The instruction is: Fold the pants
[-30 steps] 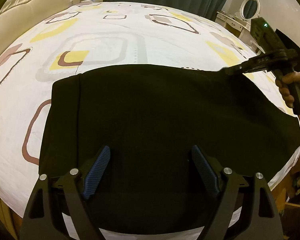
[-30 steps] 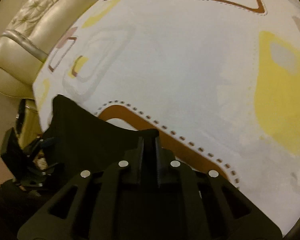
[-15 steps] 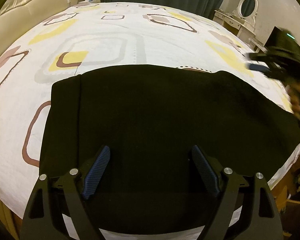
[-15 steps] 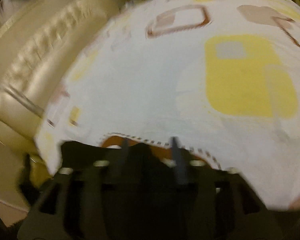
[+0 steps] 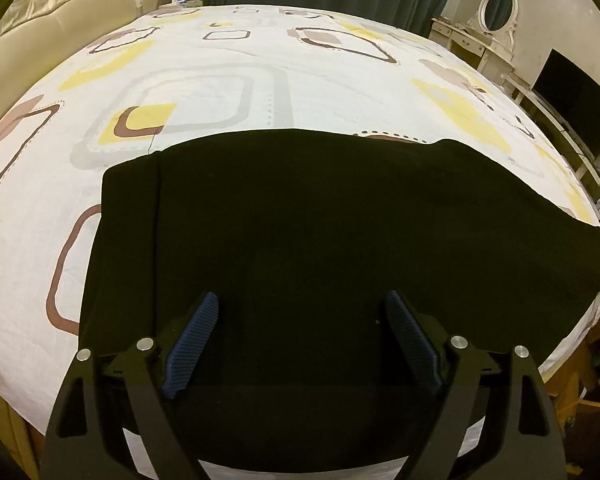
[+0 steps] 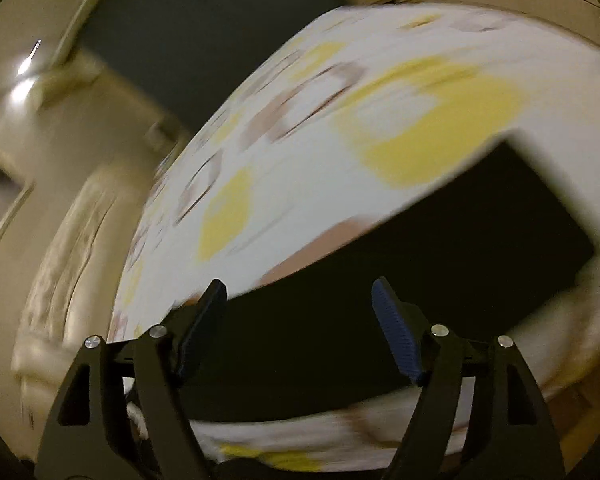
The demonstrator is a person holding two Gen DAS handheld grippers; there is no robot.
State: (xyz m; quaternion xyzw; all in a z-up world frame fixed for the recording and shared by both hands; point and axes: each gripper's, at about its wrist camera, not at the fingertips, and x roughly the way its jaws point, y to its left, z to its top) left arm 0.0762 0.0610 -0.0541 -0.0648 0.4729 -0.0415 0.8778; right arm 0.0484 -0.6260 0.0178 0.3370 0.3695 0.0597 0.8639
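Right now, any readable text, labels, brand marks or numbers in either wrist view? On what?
None readable.
Black pants: plain, no tag or print showing.
Bedsheet: only yellow, grey and brown shapes, no lettering.
Dark screen at the right wall: blank.
Left hand-held gripper and right hand-held gripper: no markings visible.
Right wrist view is motion-blurred; any small print there can't be read.

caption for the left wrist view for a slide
Open left gripper hovers over black pants spread on a patterned bedsheet.

2 near views, shared pants (image 5: 320, 240)
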